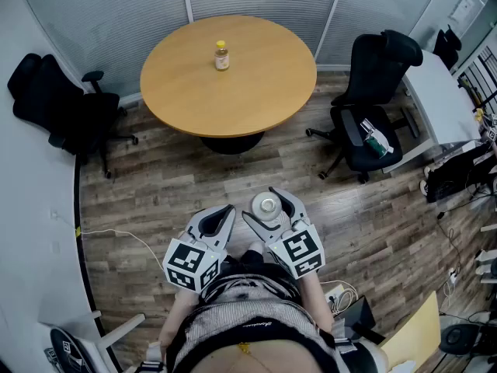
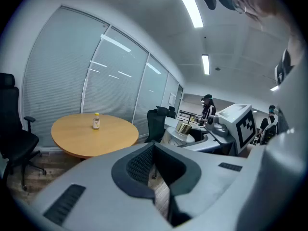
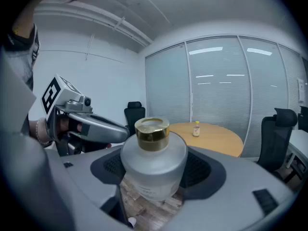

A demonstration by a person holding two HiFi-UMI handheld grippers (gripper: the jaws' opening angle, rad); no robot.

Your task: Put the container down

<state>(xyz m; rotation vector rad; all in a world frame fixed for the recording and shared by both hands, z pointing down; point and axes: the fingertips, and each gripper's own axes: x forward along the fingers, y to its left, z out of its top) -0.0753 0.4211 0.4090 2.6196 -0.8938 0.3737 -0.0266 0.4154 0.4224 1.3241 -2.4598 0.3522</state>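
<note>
Clasping container [image 3: 154, 153], seemingly upright: right gripper [image 3: 155, 173]

left grey two-jaw gripper [image 1: 225, 213]: jaws together, empty | right grey two-jaw gripper [image 1: 266, 203]: clamped on frosted gold-capped container [image 3: 153, 162], tilted slightly down

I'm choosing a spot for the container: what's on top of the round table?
A small yellow-capped bottle stands on the round table, toward its far side. Only the spot beneath it is covered.
</note>
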